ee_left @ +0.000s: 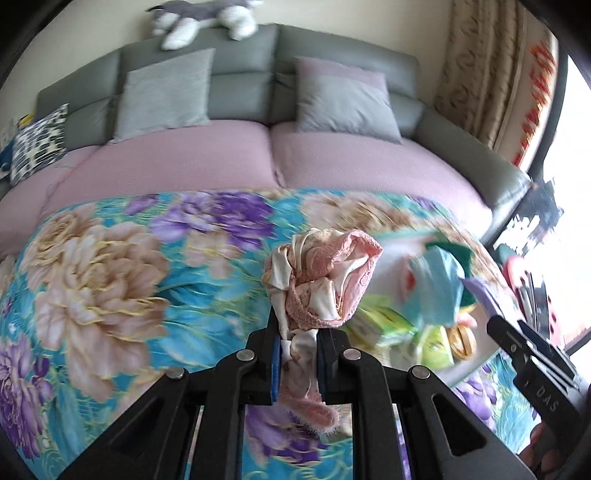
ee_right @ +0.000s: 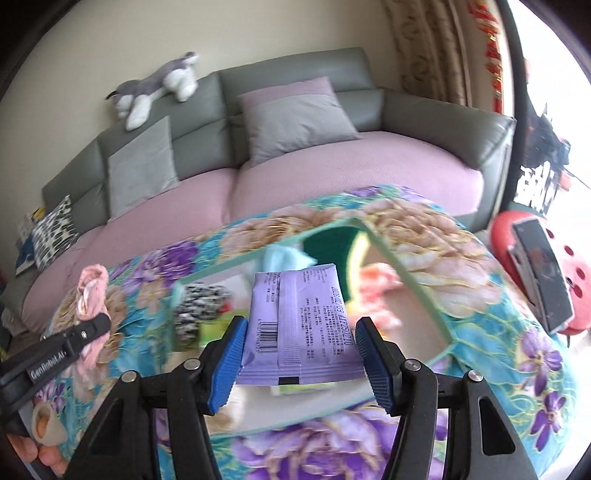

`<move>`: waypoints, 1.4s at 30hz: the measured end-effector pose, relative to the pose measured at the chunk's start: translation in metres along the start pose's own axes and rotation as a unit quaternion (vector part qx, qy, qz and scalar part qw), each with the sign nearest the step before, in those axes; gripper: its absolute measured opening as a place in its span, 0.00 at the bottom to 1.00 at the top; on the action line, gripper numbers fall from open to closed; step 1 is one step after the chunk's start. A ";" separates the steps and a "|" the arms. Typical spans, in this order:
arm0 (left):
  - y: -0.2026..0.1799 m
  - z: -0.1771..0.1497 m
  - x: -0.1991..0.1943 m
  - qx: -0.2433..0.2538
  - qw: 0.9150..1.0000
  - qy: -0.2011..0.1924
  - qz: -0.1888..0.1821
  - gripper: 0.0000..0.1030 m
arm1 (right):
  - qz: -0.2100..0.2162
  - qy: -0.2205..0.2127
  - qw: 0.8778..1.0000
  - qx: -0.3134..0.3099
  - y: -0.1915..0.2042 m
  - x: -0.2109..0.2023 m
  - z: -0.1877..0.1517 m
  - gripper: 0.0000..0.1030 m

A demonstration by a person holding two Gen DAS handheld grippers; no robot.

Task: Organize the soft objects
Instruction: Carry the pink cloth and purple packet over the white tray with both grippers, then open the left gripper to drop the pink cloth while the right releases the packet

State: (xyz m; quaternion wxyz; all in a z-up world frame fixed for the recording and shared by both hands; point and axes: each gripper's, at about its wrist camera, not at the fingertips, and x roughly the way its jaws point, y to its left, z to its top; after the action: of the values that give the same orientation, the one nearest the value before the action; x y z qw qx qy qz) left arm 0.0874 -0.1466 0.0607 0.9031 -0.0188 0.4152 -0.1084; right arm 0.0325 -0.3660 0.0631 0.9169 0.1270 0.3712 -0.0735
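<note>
Left wrist view: left gripper [ee_left: 298,350] points forward and down over the floral cloth [ee_left: 110,266], its jaws clamped tight on a bunched pink lace garment [ee_left: 321,280]. The fabric is crumpled, lace-edged, with cream satin patches; one tail hangs below the pads. Right gripper [ee_left: 524,343] enters from the right edge, black and seen side-on. A white tray [ee_left: 391,240] with a mint rim sits on the cloth's right half, holding blurred soft items: blue cloth, green-yellow packets. The cloth's left half is bare printed fabric, so there is open room there. Behind is a grey sofa [ee_left: 258,66] with pink seat covers, two grey cushions and a plush dog [ee_left: 207,18] on the backrest.

Right wrist view: right gripper [ee_right: 301,354] also tilts down, its blue ribbed pads [ee_right: 231,362] pressing on both side edges of a flat lilac printed packet [ee_right: 299,325], glossy film with a barcode. The packet is held above the tray [ee_right: 406,273], over its near edge. The left gripper [ee_right: 92,328] comes in at the left edge with the pink garment [ee_right: 92,291] over the cloth's left side, well apart from the tray. A red stool [ee_right: 569,258] stands just beyond the cloth's right edge.
</note>
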 end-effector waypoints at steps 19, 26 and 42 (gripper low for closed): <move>-0.053 -0.035 0.076 0.072 0.992 0.097 0.023 0.16 | 0.051 0.066 0.996 0.020 -0.014 0.059 -0.024 0.61; -0.047 -0.033 0.086 0.064 0.993 0.094 0.016 0.17 | 0.047 0.077 0.996 0.012 -0.009 0.075 -0.025 0.61; -0.036 -0.029 0.053 0.075 0.992 0.094 0.022 0.76 | 0.009 0.085 0.996 -0.011 -0.002 0.064 -0.025 0.81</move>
State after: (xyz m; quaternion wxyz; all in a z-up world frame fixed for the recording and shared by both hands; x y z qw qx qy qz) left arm 0.0924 -0.1910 0.0063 0.8609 0.0683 0.4896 -0.1204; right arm 0.0616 -0.3634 0.0006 0.8840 0.1260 0.4474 -0.0504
